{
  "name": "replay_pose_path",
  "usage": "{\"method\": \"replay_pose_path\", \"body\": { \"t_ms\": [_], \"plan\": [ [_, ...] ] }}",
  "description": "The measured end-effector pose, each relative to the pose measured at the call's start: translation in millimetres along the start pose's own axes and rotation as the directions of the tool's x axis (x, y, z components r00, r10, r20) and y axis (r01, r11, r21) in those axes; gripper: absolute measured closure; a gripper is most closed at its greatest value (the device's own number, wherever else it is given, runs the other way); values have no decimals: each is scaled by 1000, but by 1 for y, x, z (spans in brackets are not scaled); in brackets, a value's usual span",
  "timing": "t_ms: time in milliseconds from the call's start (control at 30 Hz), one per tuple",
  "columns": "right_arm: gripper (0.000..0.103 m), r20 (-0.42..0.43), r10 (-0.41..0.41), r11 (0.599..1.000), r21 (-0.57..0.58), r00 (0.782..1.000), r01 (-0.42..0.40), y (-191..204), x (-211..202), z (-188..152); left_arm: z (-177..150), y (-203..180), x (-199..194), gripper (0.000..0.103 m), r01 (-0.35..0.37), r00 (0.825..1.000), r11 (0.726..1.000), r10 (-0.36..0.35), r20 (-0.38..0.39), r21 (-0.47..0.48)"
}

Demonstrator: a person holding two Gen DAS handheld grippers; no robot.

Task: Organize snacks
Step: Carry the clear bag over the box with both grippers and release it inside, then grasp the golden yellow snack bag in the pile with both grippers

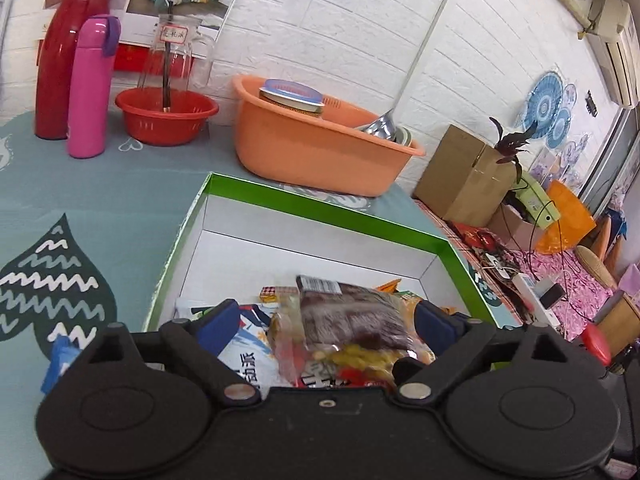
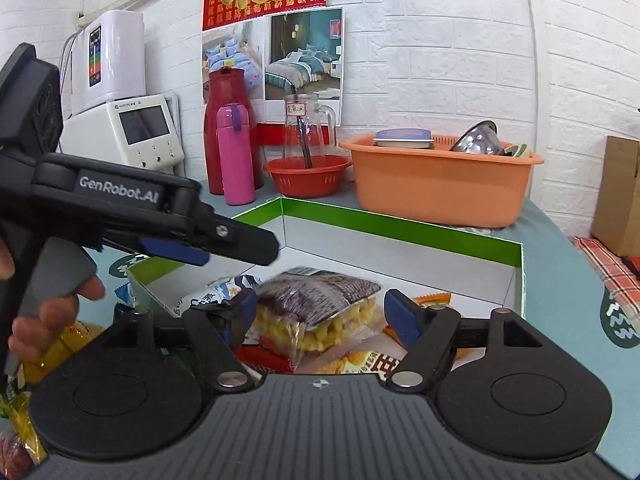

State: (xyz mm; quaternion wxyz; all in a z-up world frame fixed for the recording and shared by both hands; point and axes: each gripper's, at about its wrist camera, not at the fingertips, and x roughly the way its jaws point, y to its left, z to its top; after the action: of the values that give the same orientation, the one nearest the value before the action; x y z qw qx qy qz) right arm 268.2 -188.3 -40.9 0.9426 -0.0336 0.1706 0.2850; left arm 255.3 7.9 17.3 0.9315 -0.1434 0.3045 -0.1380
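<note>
A green-rimmed white box lies on the table and holds several snack packets. On top lies a clear packet with a dark label and yellow snacks. A white and blue packet lies to its left. My left gripper is open over the box's near end, with the packet between its fingers. My right gripper is open, with the same packet between its blue pads. The left gripper also shows at the left of the right wrist view, above the box's left corner.
An orange basin with dishes stands behind the box. A red bowl, a pink bottle and a red flask stand at the back left. More packets lie left of the box. A cardboard box sits at the right.
</note>
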Motion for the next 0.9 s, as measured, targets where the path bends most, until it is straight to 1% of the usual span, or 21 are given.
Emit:
{"method": "replay_pose_path", "body": {
  "t_ms": [67,133,233,333,400,467,600,733,900],
  "plan": [
    [0,-5,-1,1000,31,1000,2,-2,-8,2,1,-3,-16,0,22,1000,1000,-22,5,-10],
    [0,10,0,998,64,1000,0,-1,-21,7,1,-9,-34,0,41,999,999,-41,20,-19],
    [0,47,7,996,84,999,-11,7,-48,13,-2,-21,-65,0,23,999,1000,-23,29,-18],
    [0,85,29,996,81,996,-36,18,-76,14,-12,-29,-91,0,5,999,1000,-5,41,-1],
    [0,93,44,995,81,995,-52,26,-91,12,-23,-32,-105,0,13,999,1000,-13,37,2],
    [0,92,72,993,83,993,-80,33,-102,7,-36,-30,-113,0,29,999,1000,-29,15,-4],
    [0,41,148,983,102,988,-151,45,-109,-6,-60,-21,-118,0,51,997,997,-53,-51,-51],
    [0,-33,215,975,70,976,-212,68,-102,-21,-77,-10,-115,0,92,989,989,-104,-108,-115],
    [0,-121,269,963,29,955,-267,93,-82,-28,-82,0,-103,0,79,986,986,-99,-136,-149]
  ]
}}
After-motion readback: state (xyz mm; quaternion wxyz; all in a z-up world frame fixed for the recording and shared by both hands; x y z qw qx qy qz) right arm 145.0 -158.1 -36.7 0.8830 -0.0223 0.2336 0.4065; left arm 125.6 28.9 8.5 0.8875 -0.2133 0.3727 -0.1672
